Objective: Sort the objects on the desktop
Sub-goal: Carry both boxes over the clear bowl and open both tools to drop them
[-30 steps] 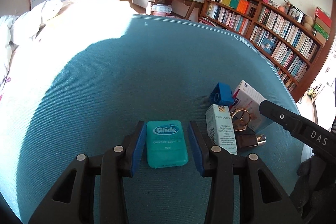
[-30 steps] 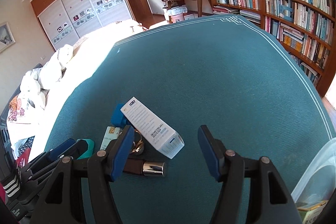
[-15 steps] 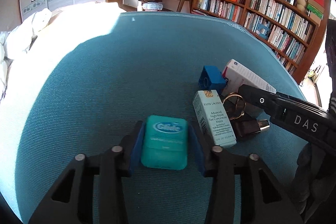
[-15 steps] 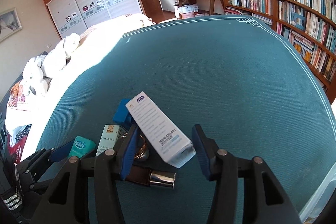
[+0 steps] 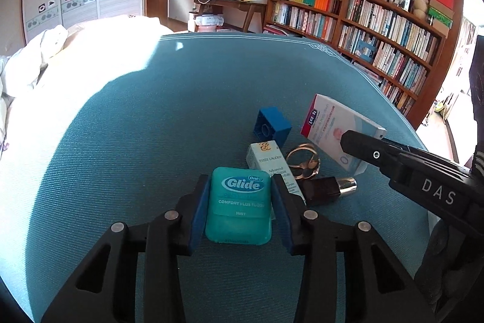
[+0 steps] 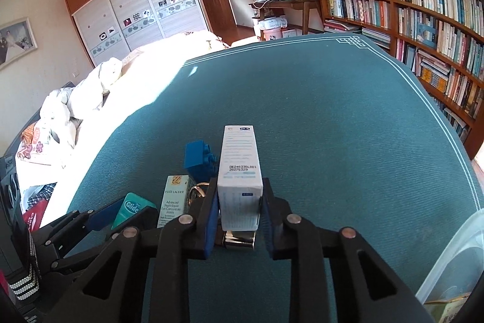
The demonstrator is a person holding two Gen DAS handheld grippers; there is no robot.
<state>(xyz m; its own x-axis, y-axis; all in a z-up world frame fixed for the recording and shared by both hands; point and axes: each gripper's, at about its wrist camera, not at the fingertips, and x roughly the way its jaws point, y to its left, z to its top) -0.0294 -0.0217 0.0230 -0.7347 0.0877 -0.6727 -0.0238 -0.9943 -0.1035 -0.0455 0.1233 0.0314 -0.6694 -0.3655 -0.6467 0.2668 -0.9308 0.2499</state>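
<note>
Right wrist: right tool (image 6: pixel 240 206) clamps white carton (image 6: pixel 240 171)

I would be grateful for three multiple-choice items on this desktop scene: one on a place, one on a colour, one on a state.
1. Where does the blue brick lie?
A. Beyond the Estee Lauder box
B. In the clear bin
C. On the white carton

2. What colour is the floss case?
A. Red
B. Teal
C. Yellow

3. What is the state of the right gripper?
A. Open and empty
B. Shut on the white carton
C. Shut on the ring

Answers:
1 A, the brick sits on the cloth just past the box's far end in the left wrist view.
2 B, the case between the left gripper fingers is teal.
3 B, its blue pads press both sides of the carton.
</note>
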